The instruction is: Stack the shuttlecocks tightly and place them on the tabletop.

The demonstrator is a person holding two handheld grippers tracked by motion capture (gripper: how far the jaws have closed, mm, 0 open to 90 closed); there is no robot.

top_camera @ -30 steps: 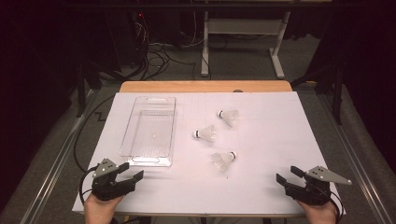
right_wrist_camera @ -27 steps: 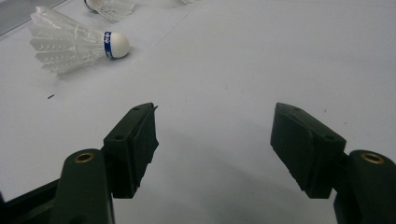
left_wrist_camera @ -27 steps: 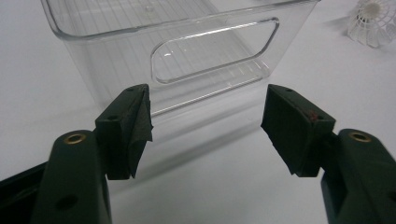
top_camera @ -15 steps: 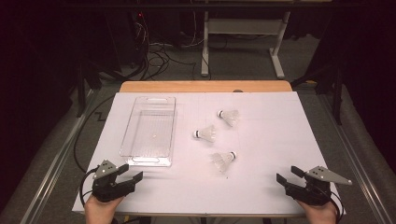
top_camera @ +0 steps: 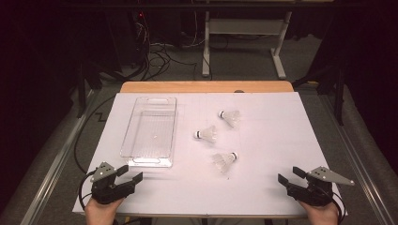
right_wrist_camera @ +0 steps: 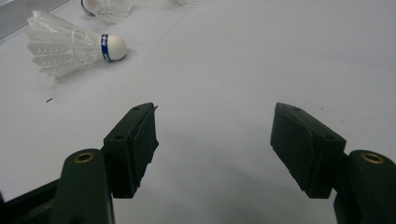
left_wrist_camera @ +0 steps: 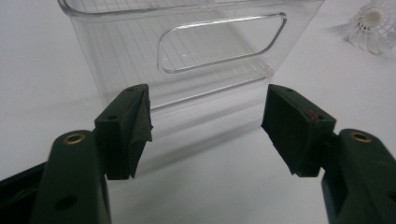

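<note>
I hold my left tongs (top_camera: pixel 130 174) just off the near short end of the clear tray (top_camera: pixel 149 132), their jaws spread wide with nothing between them. In the left gripper view that end wall of the tray (left_wrist_camera: pixel 187 51), with its oval handle cut-out, stands right ahead of the jaws, close but not touching. The tray lies lengthwise on the white counter (top_camera: pixel 272 140) and looks empty.

My right tongs (top_camera: pixel 287 177) rest well to the right of the tray, at the near edge of the counter, also spread and holding nothing.

Three shuttlecocks lie on their sides to the right of the tray. The nearest shuttlecock (top_camera: pixel 224 161) is level with the tray's near end, its cork tip with a blue band pointing away from the tray; in the right gripper view it (right_wrist_camera: pixel 70 44) lies ahead and to the left of my jaws, with bare counter between. The middle shuttlecock (top_camera: pixel 207 135) lies closest to the tray's long side. The far shuttlecock (top_camera: pixel 230 117) lies beyond it, further from the tray.
</note>
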